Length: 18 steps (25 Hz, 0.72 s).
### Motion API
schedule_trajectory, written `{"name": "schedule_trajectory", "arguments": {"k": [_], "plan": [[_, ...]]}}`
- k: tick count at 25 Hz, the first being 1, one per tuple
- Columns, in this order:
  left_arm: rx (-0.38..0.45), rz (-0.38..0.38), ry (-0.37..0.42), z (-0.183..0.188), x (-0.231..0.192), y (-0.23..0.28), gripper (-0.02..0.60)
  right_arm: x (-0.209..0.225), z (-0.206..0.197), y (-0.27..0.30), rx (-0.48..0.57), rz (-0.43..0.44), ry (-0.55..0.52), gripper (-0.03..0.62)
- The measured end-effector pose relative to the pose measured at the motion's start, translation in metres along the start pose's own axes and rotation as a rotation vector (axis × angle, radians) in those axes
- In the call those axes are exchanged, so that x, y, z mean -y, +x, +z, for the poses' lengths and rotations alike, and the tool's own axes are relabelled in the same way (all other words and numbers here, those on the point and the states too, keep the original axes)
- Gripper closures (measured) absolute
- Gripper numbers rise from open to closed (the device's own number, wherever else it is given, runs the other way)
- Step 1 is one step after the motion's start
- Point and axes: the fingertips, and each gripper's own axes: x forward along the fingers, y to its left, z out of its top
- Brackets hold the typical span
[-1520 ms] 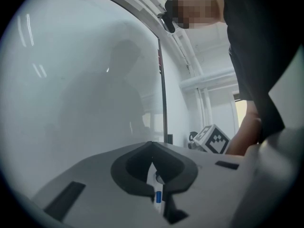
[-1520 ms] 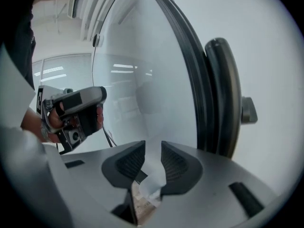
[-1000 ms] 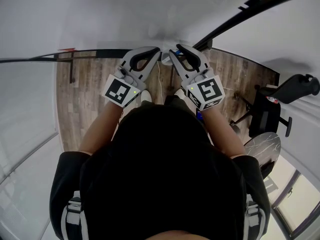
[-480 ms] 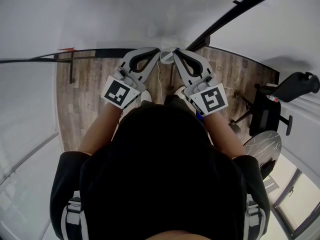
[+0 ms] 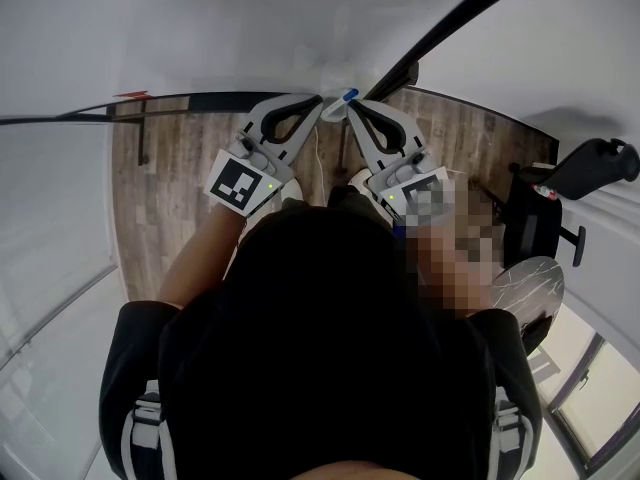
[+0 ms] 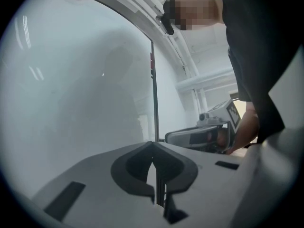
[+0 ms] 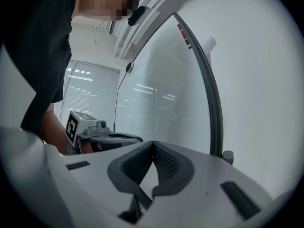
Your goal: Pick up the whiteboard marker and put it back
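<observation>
The whiteboard (image 5: 250, 28) closes off everything ahead, and its dark frame (image 7: 216, 118) runs down one edge. Just in front of the whiteboard, the left gripper (image 5: 318, 101) and right gripper (image 5: 351, 106) stand almost tip to tip, with only a sliver between them. The right jaws have just been closing and meet with nothing seen between. Below the whiteboard the wood floor (image 5: 170, 198) lies open. To its right an office chair (image 5: 540, 233) blocks the way.

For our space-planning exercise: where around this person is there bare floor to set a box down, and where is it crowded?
Bare wood floor lies at the person's left, bordered by the whiteboard's lower edge and the pale wall. At the right it is crowded: the black chair stands close by.
</observation>
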Motion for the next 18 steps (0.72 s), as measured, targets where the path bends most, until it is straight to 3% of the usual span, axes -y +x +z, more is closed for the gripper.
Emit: {"name": "schedule_trajectory", "arguments": {"k": [18], "plan": [[-0.004, -0.011, 0.005, -0.0009, 0.0052, -0.0041, 0.578, -0.0063, -0.0026, -0.0046, -0.007, 0.000, -0.004, 0.594]]}}
